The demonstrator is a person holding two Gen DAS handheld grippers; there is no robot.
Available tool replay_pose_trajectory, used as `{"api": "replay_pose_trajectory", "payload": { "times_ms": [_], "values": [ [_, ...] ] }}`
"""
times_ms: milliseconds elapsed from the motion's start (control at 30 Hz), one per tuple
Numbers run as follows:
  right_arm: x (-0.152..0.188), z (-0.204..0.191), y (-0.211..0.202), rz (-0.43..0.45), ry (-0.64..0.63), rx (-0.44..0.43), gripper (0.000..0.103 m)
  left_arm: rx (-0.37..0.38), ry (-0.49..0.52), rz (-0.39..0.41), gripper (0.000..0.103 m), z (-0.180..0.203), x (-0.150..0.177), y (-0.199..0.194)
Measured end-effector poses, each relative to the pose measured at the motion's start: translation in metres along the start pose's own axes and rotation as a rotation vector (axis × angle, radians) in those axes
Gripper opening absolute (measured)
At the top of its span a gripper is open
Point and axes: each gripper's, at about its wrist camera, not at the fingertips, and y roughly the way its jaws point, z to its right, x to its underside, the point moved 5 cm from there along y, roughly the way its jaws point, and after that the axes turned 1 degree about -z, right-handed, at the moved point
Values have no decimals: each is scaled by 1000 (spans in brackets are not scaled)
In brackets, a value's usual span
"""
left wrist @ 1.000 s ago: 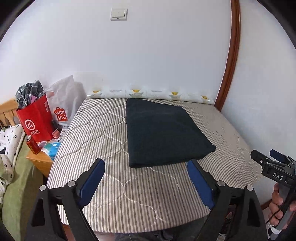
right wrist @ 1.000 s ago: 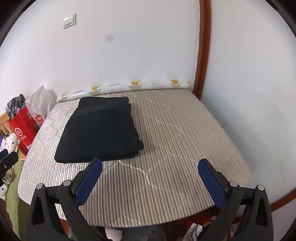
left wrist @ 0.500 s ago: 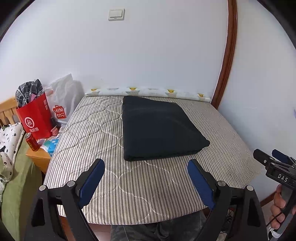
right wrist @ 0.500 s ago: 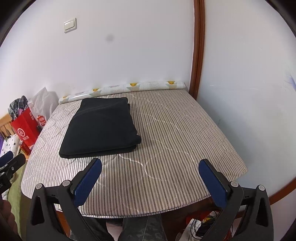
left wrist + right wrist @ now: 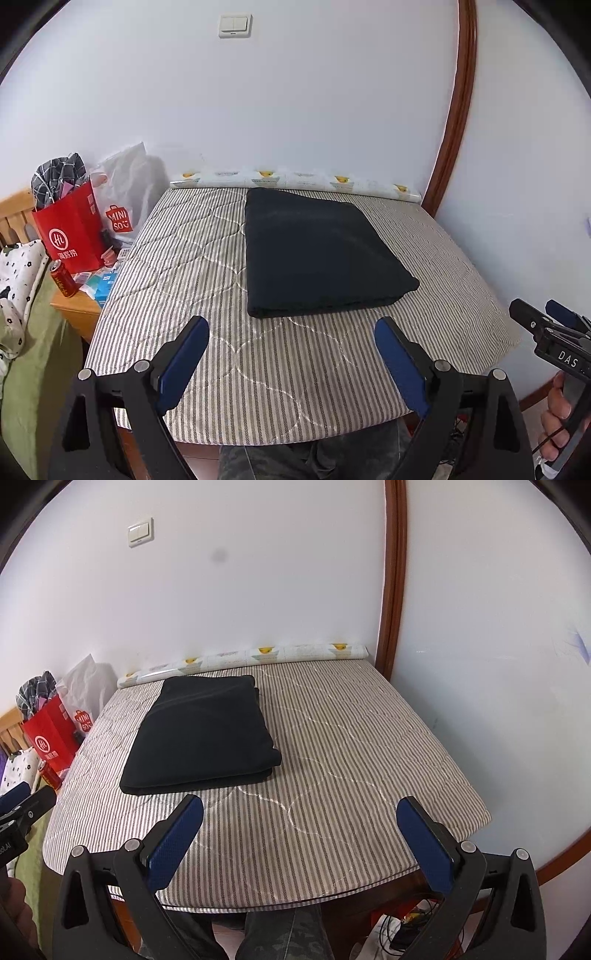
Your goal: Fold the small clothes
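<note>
"MINISO" on white bag (image 5: 119, 220), "DAS" on right tongs (image 5: 554, 325) (partly cut off)

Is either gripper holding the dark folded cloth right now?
No, the dark folded cloth lies alone on the striped mattress, with the right gripper and left gripper both open short of it.

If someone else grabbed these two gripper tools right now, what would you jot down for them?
Left gripper: open, empty, above the near edge of the striped mattress.
Right gripper: open, empty, likewise short of the cloth.
Dark garment: lies folded in a neat flat rectangle toward the wall, untouched by either gripper.
Done: this piece looks folded.
Left: no other garment lies on the mattress.
</note>
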Motion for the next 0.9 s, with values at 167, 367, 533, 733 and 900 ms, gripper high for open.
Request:
{"api": "replay_pose_trajectory", "payload": {
  "times_ms": [167, 367, 533, 733, 900],
  "values": [
    [0, 1, 0, -1, 3, -1, 103, -2, -3, -1, 91, 0, 1, 0],
    [0, 2, 0, -2, 4, -3, 103, -4, -2, -4, 91, 1, 1, 1],
    [1, 1, 0, -2, 10, -2, 103, -6, -2, -4, 91, 1, 1, 0],
    [2, 2, 0, -5, 14, 2, 103, -5, -5, -6, 91, 0, 0, 1],
    [2, 3, 0, -4, 14, 1, 103, -4, -6, -7, 91, -1, 0, 1]
  ]
}}
